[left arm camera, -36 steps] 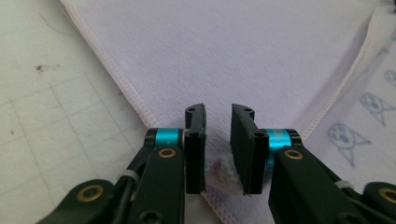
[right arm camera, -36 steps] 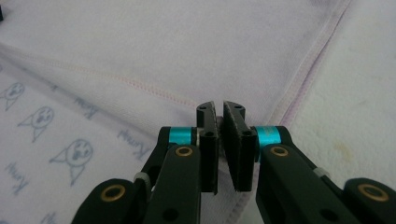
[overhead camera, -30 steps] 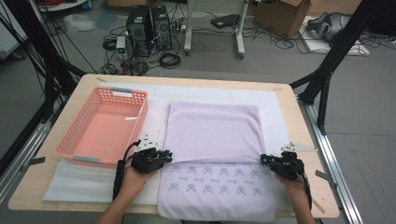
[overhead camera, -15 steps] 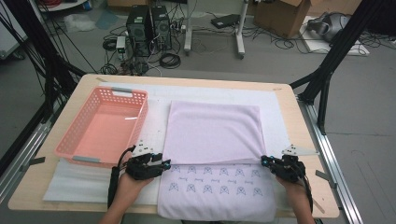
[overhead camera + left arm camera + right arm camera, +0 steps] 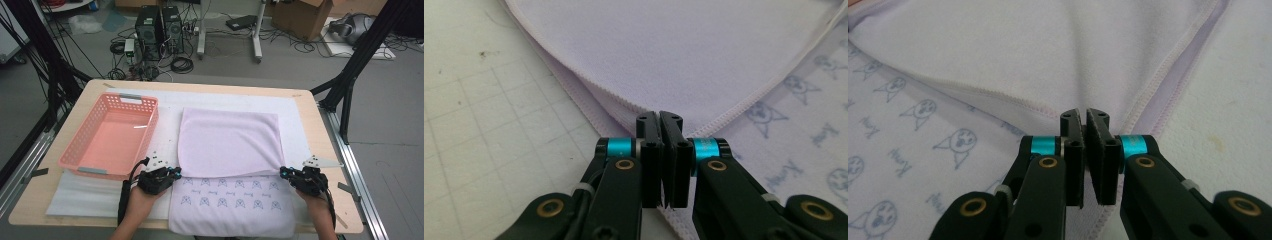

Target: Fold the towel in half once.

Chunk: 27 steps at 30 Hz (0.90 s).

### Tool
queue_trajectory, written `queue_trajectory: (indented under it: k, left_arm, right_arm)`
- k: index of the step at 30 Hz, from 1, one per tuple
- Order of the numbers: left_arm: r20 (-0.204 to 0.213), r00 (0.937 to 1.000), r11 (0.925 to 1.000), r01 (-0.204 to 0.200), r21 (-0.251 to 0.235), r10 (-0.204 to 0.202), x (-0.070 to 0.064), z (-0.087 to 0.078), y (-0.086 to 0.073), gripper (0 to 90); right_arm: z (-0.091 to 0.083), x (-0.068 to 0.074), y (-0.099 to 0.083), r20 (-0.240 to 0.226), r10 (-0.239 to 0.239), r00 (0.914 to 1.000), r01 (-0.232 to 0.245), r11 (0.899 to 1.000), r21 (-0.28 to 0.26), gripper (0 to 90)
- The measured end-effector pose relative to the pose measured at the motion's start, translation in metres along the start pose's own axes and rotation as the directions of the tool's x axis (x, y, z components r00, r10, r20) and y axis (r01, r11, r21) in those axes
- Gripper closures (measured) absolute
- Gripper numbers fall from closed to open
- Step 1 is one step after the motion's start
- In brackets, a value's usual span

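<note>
Flanking towel (image 5: 227,142): pink basket (image 5: 107,137)

No words, brand names or numbers can be read anywhere. The only marks are a pale blue repeating print of small cat faces and bone shapes on the towel (image 5: 232,202), too faint to hold any lettering; they are drawings.

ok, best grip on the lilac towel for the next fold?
Probably the two near corners of the folded-over layer of the towel, from the person's side. The left gripper and right gripper each pinch a stitched hem corner there; those free edges likely lift cleanly.
</note>
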<state>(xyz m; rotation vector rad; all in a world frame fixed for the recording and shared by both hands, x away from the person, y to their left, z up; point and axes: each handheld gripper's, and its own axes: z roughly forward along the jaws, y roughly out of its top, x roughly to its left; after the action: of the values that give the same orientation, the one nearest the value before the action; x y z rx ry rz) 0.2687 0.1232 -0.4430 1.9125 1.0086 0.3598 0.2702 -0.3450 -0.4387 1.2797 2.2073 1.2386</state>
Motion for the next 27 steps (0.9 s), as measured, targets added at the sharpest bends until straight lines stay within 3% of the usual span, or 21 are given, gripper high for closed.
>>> queue_trajectory:
  k: [4, 13, 27]
  left_arm:
    - [0.022, 0.9992, 0.9988, 0.035, -0.033, -0.034, 0.002, -0.007, 0.001, 87.2]
    - [0.052, 0.9963, 0.9951, 0.072, -0.067, -0.069, 0.0, -0.018, -0.003, 87.3]
    - [0.07, 0.9946, 0.994, 0.082, -0.072, -0.077, -0.026, -0.045, -0.024, 87.3]
  right_arm:
    - [-0.003, 0.002, -0.001, 0.002, -0.004, 1.0, 0.004, 1.0, -0.005, 85.6]
    - [-0.016, 0.011, -0.007, 0.008, -0.012, 0.9999, 0.012, 1.0, -0.018, 85.7]
    - [-0.046, 0.028, -0.029, 0.01, -0.007, 0.9999, 0.007, 1.0, -0.026, 85.7]
